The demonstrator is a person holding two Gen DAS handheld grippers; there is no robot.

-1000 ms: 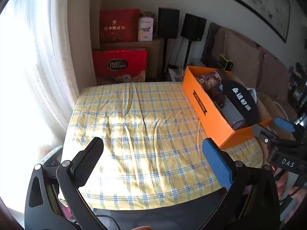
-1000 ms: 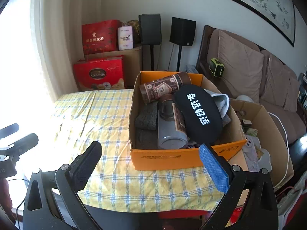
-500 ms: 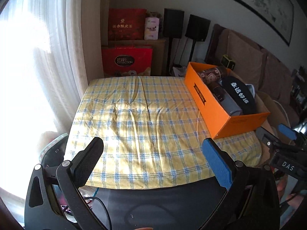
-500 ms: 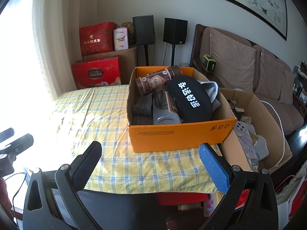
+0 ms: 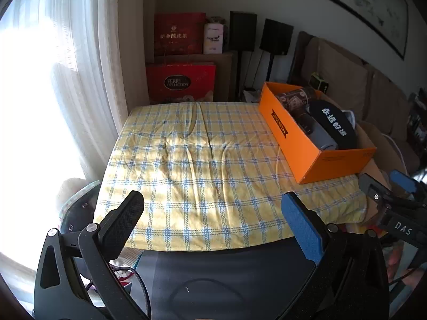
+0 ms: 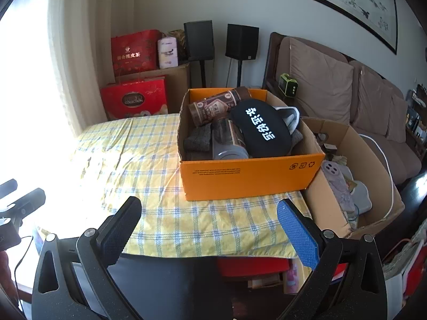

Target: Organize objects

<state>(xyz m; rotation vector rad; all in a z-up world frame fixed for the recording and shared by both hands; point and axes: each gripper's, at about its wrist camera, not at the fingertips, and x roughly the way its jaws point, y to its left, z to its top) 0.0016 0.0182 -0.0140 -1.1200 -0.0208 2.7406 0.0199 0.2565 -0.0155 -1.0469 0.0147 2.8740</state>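
An orange cardboard box stands at the right side of a table with a yellow checked cloth. It holds a brown patterned can, a grey-lidded bottle, a black eye mask with white characters and dark grey cloth. The box also shows in the left wrist view. My left gripper is open and empty, held back over the table's near edge. My right gripper is open and empty, short of the box front.
A larger brown carton with soft items sits right of the table. A brown sofa runs along the right wall. Red gift boxes and two black speakers stand behind the table. A curtain hangs on the left.
Both grippers have pulled back and away from the table; the box and cloth look farther off. Both stay open and empty.
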